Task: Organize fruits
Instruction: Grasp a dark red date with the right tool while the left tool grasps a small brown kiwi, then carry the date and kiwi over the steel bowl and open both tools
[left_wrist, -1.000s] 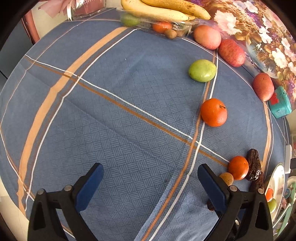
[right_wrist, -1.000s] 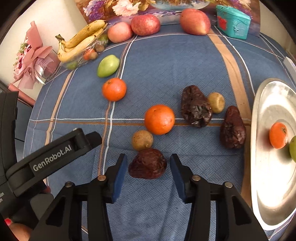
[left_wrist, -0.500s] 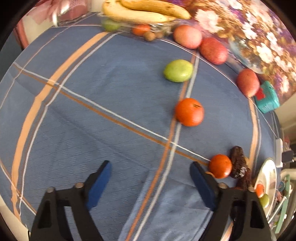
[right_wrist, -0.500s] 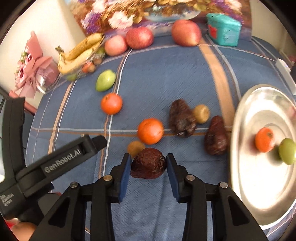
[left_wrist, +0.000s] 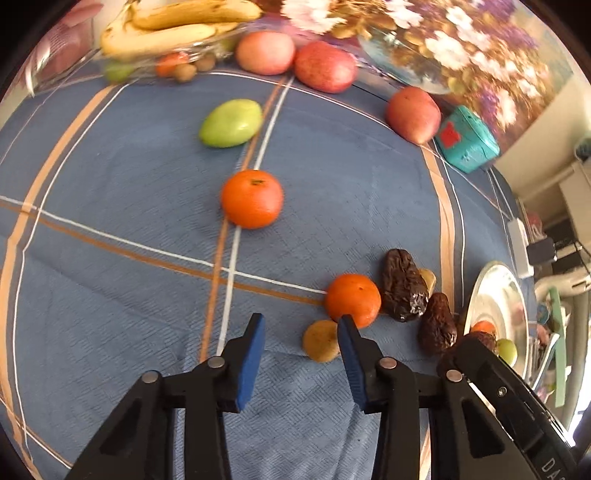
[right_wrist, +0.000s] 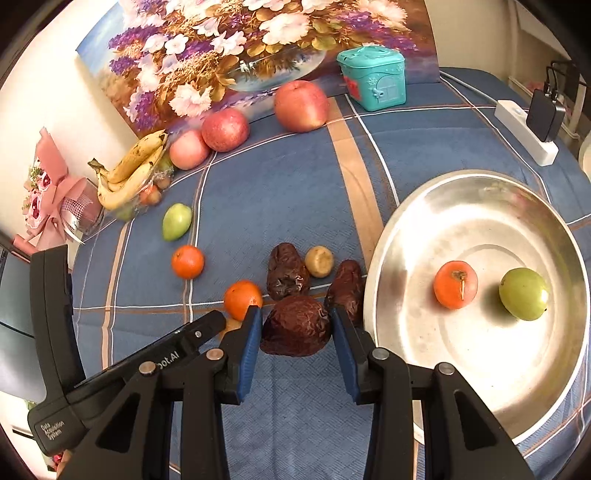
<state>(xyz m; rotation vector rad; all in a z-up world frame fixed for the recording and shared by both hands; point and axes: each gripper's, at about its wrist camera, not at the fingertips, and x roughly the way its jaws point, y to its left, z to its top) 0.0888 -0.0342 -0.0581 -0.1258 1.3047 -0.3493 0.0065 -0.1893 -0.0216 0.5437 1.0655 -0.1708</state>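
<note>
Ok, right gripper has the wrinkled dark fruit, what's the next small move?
Probably carry it right, over the metal plate's rim. The right gripper is shut on the wrinkled dark fruit, and the plate already holds an orange fruit and a green one.

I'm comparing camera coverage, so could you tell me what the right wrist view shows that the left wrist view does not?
Only the right wrist view shows the right gripper shut on a dark wrinkled fruit, plus the whole steel plate. Only the left wrist view shows the left gripper, jaws closing on nothing. Both show the green fruit on the cloth, the bananas and the teal box.
</note>
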